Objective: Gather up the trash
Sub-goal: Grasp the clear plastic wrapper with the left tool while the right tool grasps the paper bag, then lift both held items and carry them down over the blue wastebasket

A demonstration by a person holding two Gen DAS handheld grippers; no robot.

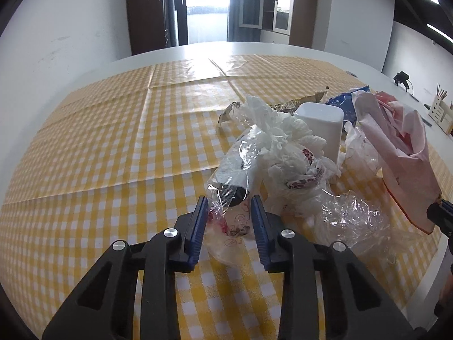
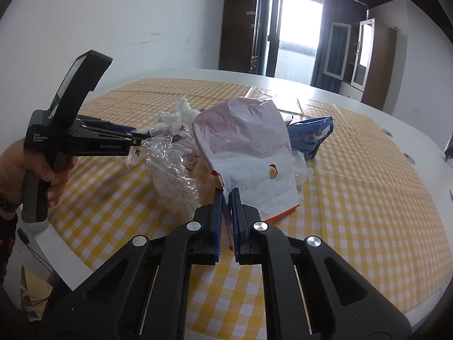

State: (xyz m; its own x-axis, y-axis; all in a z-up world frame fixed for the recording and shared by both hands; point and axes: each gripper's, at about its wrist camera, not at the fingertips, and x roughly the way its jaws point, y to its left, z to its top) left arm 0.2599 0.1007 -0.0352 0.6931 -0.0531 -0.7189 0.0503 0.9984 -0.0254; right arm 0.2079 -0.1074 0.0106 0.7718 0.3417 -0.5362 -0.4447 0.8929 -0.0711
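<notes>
Your left gripper's (image 1: 228, 202) fingers stand wide around a clear, crinkled plastic wrapper (image 1: 226, 189) lying on the checked surface (image 1: 113, 141). Your right gripper's (image 2: 226, 195) fingers pinch the pink-white paper bag's (image 2: 249, 147) lower edge, rising ahead of them.
</notes>
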